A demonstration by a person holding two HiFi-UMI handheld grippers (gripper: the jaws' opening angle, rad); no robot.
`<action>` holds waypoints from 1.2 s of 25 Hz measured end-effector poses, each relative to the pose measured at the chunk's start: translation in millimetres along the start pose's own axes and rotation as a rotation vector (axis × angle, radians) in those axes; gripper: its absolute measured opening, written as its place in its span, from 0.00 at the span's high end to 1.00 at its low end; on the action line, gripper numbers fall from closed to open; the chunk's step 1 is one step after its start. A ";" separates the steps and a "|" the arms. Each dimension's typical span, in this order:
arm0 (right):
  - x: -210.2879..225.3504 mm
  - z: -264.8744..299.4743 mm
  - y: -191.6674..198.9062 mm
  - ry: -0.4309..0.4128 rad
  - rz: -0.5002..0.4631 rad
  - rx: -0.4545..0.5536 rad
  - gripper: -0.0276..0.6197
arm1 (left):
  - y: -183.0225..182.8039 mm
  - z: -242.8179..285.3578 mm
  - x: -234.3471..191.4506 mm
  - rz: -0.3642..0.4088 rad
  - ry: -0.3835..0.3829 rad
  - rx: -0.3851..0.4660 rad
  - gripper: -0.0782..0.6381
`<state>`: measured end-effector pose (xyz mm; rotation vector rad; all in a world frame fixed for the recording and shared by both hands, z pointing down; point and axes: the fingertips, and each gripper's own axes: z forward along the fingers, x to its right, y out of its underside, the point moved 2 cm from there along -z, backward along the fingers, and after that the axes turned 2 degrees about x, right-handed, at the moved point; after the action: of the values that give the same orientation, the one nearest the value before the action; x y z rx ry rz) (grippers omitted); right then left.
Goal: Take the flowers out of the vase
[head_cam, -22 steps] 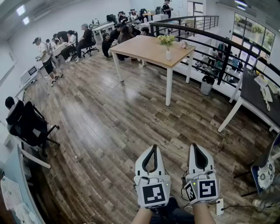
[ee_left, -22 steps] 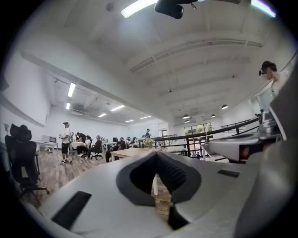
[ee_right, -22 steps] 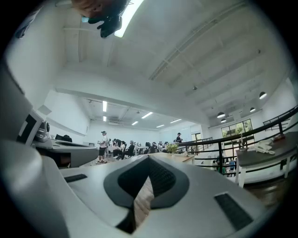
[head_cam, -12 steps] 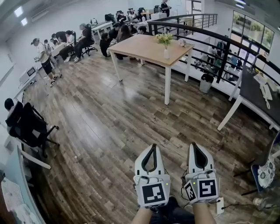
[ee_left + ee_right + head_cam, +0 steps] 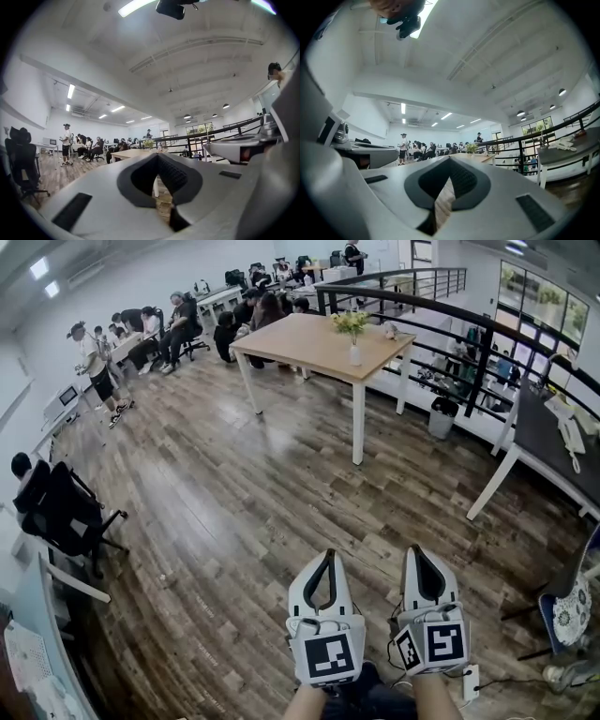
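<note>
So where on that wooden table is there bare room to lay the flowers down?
Most of the table top is bare: everything left of the vase, out to the near and left edges. Only its right edge is taken, by the vase, flowers and a small pale object.

Head view looks steeply down, both gripper views level; all share the distant table (image 5: 309, 343) and flowers (image 5: 352, 324).

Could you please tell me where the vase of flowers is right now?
In the head view the vase stands far ahead, at top centre, on the wooden table near its right edge, close to the black railing.
</note>
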<state>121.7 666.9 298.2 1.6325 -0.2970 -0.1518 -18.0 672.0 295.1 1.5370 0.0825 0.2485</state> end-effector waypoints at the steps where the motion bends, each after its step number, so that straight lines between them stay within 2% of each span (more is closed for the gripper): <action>1: 2.4 0.6 0.0 -0.004 0.002 0.001 0.97 | -0.3 1.4 1.9 0.001 -0.004 0.000 0.85; 14: 32.0 2.3 7.2 -0.057 0.031 0.001 0.97 | -1.8 12.1 31.4 0.017 -0.049 0.006 0.85; 30: 51.8 26.5 16.1 -0.055 0.049 -0.015 0.97 | 3.8 42.4 40.6 0.021 -0.042 -0.009 0.85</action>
<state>162.4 625.9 316.0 1.6065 -0.3769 -0.1612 29.9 639.2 304.6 1.5343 0.0326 0.2326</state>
